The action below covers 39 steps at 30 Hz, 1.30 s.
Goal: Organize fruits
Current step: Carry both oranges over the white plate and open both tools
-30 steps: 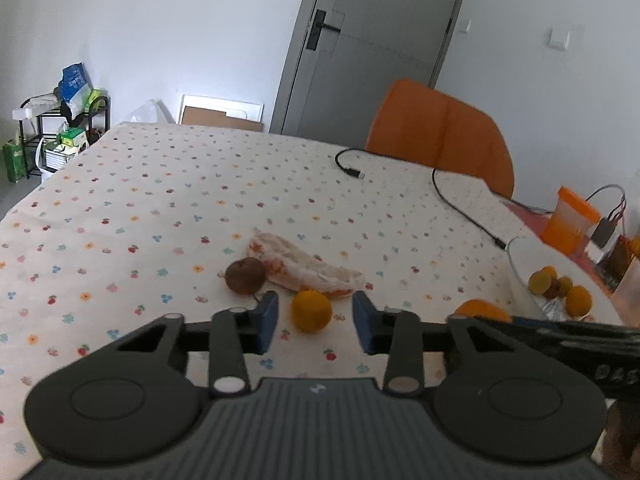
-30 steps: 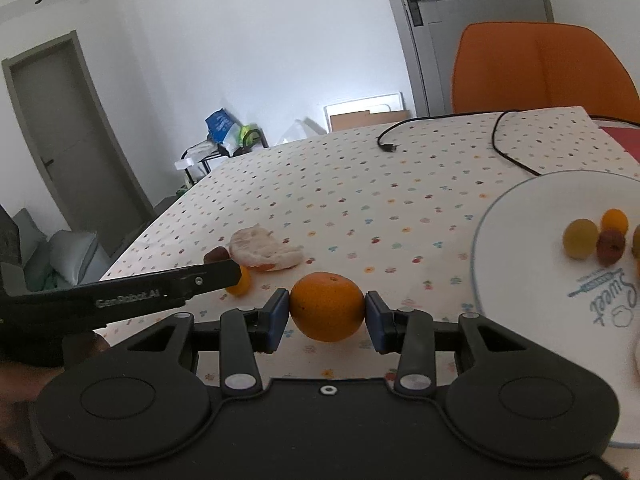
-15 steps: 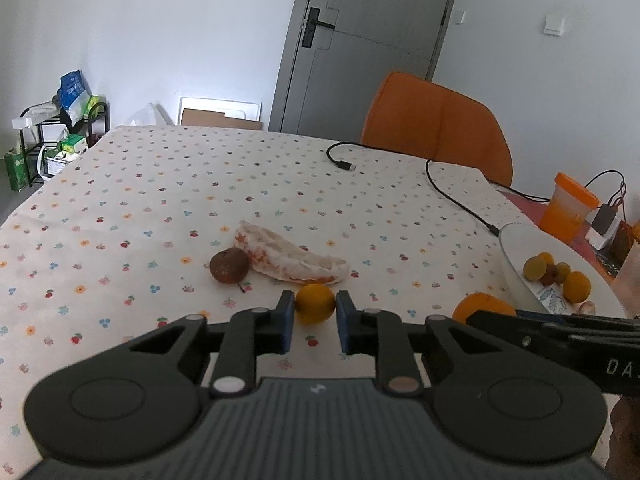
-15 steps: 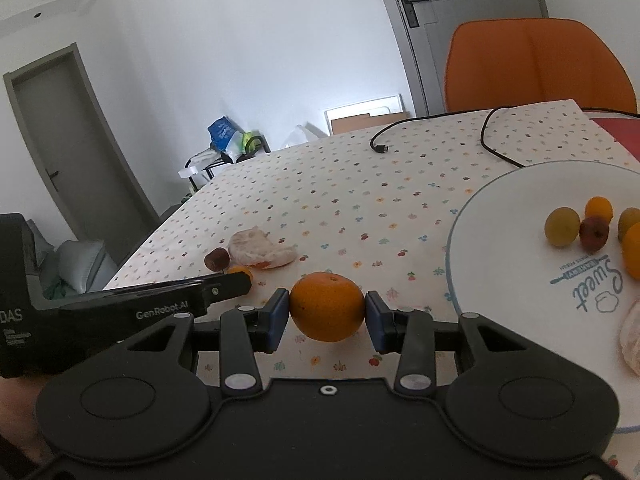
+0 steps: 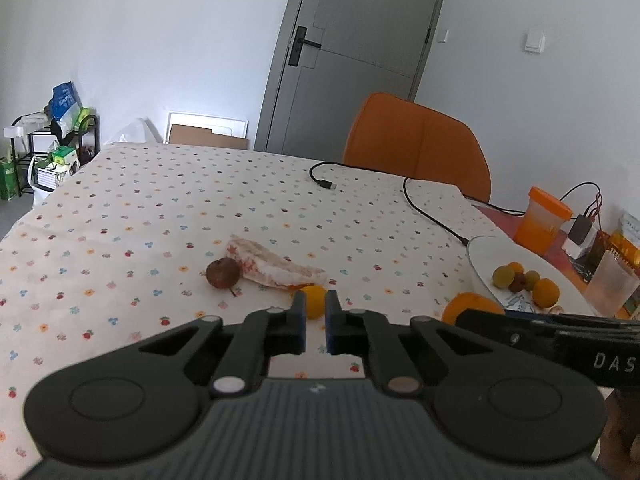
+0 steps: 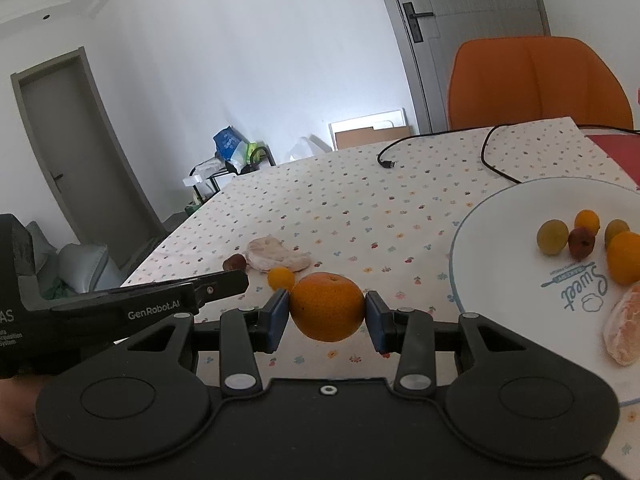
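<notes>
My left gripper (image 5: 316, 314) is shut on a small orange fruit (image 5: 314, 304), pinched at the very fingertips just above the flowered tablecloth. The same small orange fruit (image 6: 280, 278) shows at the end of the left gripper in the right wrist view. My right gripper (image 6: 326, 314) is shut on a bigger orange (image 6: 326, 306), held off the cloth beside the white plate (image 6: 454, 264). That orange (image 5: 470, 306) also shows in the left wrist view. On the plate lie several small fruits and a peeled segment (image 6: 624, 332). A brown fruit (image 5: 223, 273) and a peeled citrus piece (image 5: 276, 268) lie on the cloth.
A black cable (image 5: 424, 208) runs across the far half of the table toward the plate. An orange chair (image 5: 416, 148) stands behind the table. Beyond the plate are an orange cup (image 5: 544, 216) and a clear glass (image 5: 612, 284).
The left jaws closed from apart onto the small orange fruit. Both grippers drifted right toward the plate, which now looms larger in the right wrist view; the right grip is unchanged.
</notes>
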Each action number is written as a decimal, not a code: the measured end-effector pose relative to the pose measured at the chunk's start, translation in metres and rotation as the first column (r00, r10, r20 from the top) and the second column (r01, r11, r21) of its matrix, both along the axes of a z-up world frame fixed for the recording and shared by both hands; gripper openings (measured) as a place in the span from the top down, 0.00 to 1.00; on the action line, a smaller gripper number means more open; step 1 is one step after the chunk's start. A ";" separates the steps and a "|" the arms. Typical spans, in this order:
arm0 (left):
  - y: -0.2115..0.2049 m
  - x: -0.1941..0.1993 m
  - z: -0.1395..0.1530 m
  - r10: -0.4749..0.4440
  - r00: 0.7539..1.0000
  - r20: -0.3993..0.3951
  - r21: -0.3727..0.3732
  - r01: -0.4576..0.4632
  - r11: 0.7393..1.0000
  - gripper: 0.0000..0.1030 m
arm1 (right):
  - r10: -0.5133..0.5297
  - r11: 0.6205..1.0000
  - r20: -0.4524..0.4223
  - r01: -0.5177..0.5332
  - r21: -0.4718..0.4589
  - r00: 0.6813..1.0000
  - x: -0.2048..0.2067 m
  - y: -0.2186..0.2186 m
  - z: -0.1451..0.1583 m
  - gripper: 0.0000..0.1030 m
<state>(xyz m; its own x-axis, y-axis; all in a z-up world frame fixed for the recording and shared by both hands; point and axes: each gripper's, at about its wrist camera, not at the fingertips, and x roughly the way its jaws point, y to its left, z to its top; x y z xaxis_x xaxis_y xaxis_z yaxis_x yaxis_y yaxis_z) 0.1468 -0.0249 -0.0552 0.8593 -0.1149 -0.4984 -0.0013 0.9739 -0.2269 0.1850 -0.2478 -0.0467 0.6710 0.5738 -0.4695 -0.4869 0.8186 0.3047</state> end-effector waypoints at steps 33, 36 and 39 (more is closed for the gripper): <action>-0.016 0.045 -0.022 0.030 0.996 -0.079 0.021 -0.028 0.999 0.78 | -0.067 0.998 -0.002 0.067 0.001 0.998 0.007 -0.026 -0.002 0.62; -0.021 0.042 -0.015 0.010 0.998 -0.061 0.030 -0.008 1.000 0.78 | -0.071 0.997 0.004 0.071 0.010 0.997 0.006 -0.029 -0.001 0.62; -0.029 0.039 -0.006 -0.017 0.999 -0.036 0.033 0.018 0.999 0.78 | -0.076 0.997 0.017 0.075 0.029 0.997 0.003 -0.034 0.002 0.62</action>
